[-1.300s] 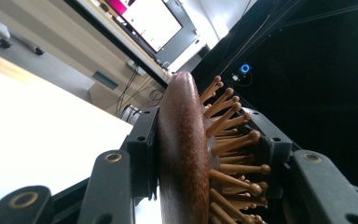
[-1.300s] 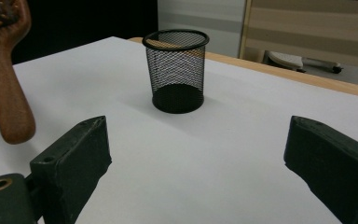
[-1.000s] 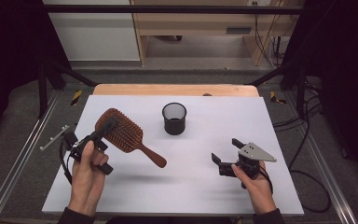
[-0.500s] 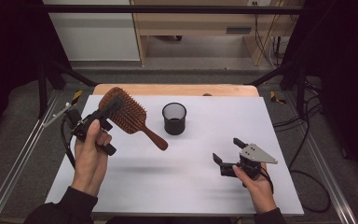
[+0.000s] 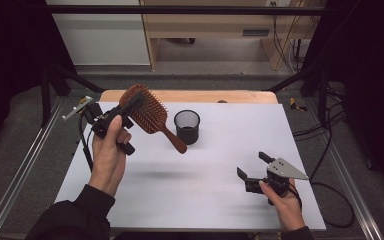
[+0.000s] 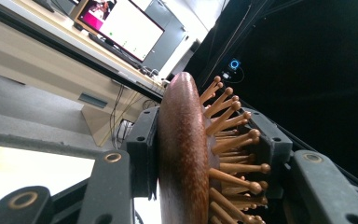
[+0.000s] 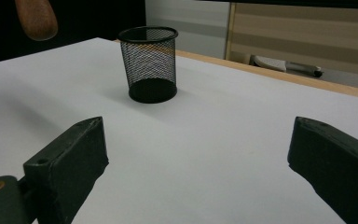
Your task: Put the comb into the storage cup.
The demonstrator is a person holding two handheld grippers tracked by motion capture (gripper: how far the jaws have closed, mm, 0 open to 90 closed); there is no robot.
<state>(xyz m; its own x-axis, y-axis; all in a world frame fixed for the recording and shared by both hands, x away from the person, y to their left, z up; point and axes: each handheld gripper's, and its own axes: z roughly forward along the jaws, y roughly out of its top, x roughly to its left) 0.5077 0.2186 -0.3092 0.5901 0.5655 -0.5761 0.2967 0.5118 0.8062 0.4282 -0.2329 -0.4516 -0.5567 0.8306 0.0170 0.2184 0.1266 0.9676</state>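
A white-topped table [image 5: 205,175] carries a black mesh cup [image 5: 187,126] standing upright near its far edge.

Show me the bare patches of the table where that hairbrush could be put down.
The table lies bare between the left hand and the right gripper, also right of the mesh cup. It is tighter at the back left, where the hairbrush hangs beside the cup.

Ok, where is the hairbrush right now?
The hairbrush is off the table, clamped by its head in the left gripper at the high view's left, its handle slanting down toward the mesh cup.
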